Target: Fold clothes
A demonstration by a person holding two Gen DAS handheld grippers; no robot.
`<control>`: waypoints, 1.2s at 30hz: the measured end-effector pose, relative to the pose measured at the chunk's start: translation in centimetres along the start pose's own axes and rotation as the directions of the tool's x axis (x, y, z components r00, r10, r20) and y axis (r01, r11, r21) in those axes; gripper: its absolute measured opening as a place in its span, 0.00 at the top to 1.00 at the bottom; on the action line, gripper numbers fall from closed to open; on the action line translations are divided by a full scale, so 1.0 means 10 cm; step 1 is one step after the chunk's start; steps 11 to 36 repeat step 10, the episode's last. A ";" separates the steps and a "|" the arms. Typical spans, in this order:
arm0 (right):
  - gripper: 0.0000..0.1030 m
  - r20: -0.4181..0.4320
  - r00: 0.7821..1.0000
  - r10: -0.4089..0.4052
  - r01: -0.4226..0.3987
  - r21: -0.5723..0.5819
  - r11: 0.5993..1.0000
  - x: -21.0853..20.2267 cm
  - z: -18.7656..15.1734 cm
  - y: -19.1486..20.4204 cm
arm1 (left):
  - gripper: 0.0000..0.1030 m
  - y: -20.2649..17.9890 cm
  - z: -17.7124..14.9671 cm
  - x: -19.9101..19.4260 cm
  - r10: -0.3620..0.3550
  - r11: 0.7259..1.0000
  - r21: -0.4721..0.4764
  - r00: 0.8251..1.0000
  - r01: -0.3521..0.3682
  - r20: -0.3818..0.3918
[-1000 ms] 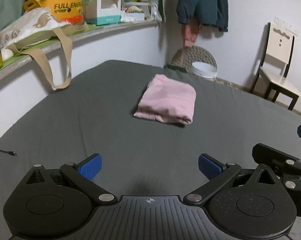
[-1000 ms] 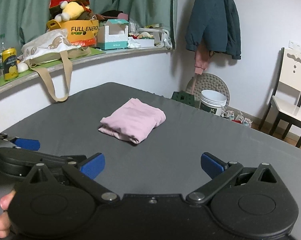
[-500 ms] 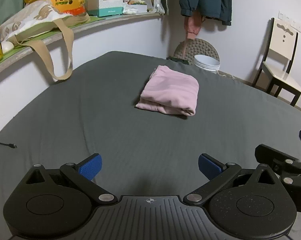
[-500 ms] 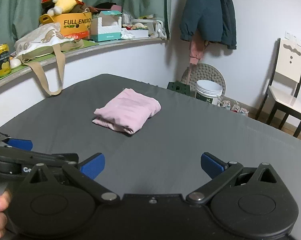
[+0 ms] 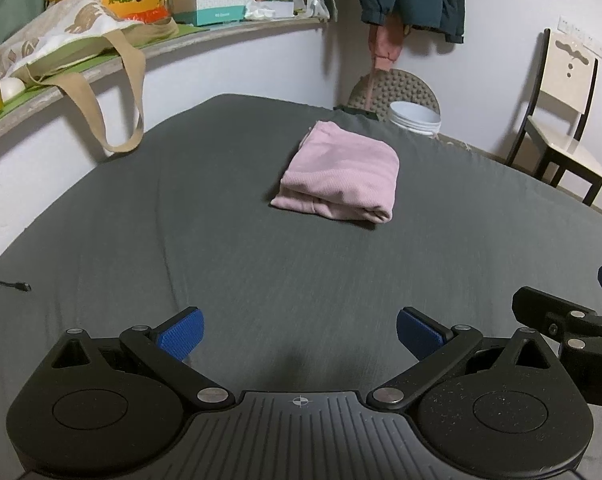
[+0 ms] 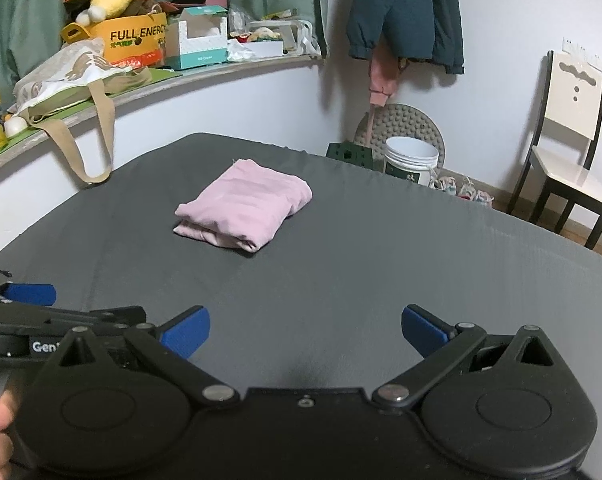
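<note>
Both my claws, left claw (image 5: 299, 334) and right claw (image 6: 305, 330), stay spread wide, empty; folded pink cotton garment (image 5: 339, 172) unmoved mid grey bed (image 5: 221, 220), view slightly shifted.

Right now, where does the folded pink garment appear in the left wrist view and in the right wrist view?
Left wrist view: the folded pink garment lies on the grey sheet, right of centre in the upper half.
Right wrist view: the same garment lies left of centre, near mid-height.
Shared landmark: the white bucket beyond the bed's far edge, right of the garment in both views.
</note>
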State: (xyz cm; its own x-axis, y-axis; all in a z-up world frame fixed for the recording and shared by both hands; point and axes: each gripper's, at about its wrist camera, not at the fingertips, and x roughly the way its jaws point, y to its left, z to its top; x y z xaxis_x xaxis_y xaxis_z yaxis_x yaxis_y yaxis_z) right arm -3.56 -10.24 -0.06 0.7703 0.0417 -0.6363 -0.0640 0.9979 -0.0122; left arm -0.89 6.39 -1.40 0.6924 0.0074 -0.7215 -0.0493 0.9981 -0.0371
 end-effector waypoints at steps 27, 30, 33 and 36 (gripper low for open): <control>0.00 -0.004 1.000 0.001 -0.001 -0.007 1.000 0.00 0.00 0.00 | 0.00 -0.01 -0.01 0.01 0.006 1.000 0.017 1.000 -0.006 0.000; 0.00 -0.004 1.000 0.001 -0.001 -0.007 1.000 0.00 0.00 0.00 | 0.00 -0.01 -0.01 0.01 0.006 1.000 0.017 1.000 -0.006 0.000; 0.00 -0.004 1.000 0.001 -0.001 -0.007 1.000 0.00 0.00 0.00 | 0.00 -0.01 -0.01 0.01 0.006 1.000 0.017 1.000 -0.006 0.000; 0.00 -0.004 1.000 0.001 -0.001 -0.007 1.000 0.00 0.00 0.00 | 0.00 -0.01 -0.01 0.01 0.006 1.000 0.017 1.000 -0.006 0.000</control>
